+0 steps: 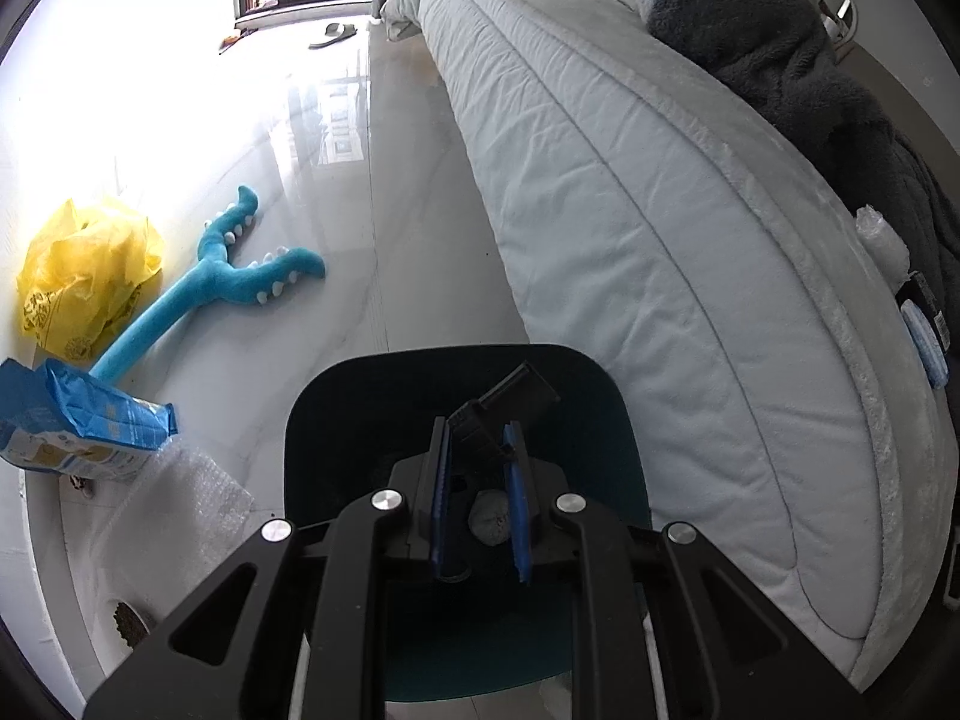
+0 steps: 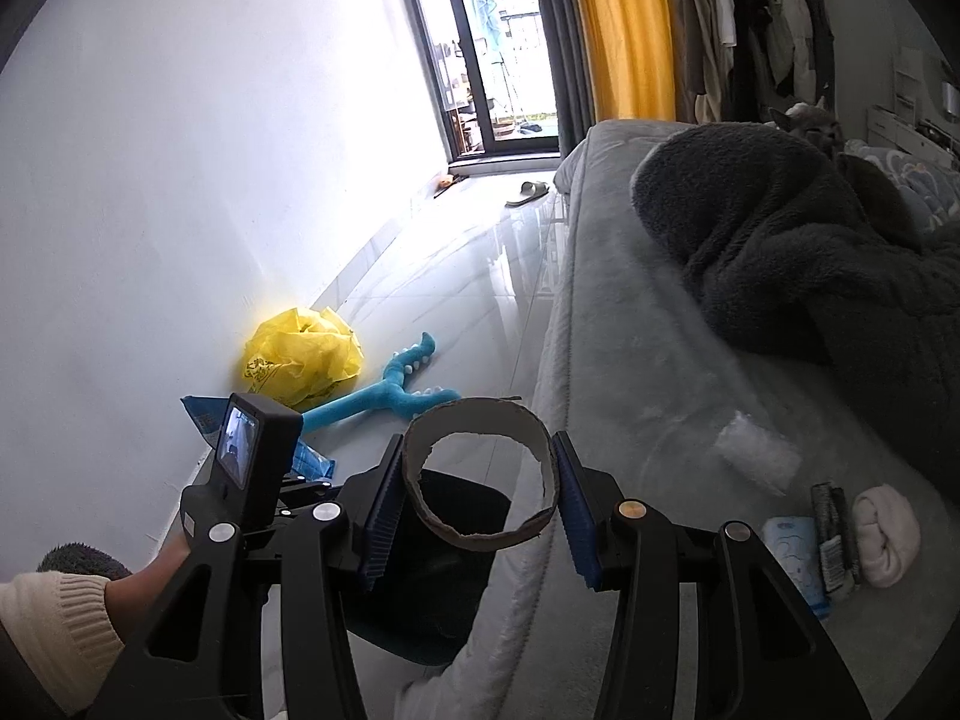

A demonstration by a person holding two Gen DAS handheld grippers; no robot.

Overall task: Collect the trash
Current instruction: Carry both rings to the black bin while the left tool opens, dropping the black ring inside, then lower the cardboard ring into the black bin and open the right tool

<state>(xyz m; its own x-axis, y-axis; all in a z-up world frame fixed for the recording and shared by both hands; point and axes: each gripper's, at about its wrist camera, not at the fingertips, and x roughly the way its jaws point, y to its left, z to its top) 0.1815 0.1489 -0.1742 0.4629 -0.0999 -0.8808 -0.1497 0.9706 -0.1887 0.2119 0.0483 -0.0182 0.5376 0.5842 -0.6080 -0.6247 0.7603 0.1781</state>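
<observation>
Trash bin [image 1: 336,414], dark teal and open-topped, stands on the pale floor [image 1: 372,228] right against the side of a grey mattress [image 1: 630,210]; every place below is given from this bin. Left gripper [image 1: 477,456] hangs directly over the bin mouth, tilted steeply downward, its blue pads clamped tight on a small black plastic piece [image 1: 510,402] that juts forward past the fingertips. A crumpled pale wad [image 1: 489,519] already lies on the bin's bottom, straight below the clamp. That hand is the nearer one to a drop, and by my reading only needs to release.

Right gripper [image 2: 480,474] sits on the mattress side of the bin and higher, pointing forward at a shallower slope. Its pads squeeze a cardboard ring [image 2: 480,534] across its width, hoop opening facing the camera. The bin rim shows through and below the ring, slightly left, so this load still has to travel toward the bin.

Beyond the bin, by the wall, lie a yellow plastic bag [image 1: 90,276], a blue wrapper [image 1: 78,420] and a blue plush toy [image 1: 222,276].
</observation>
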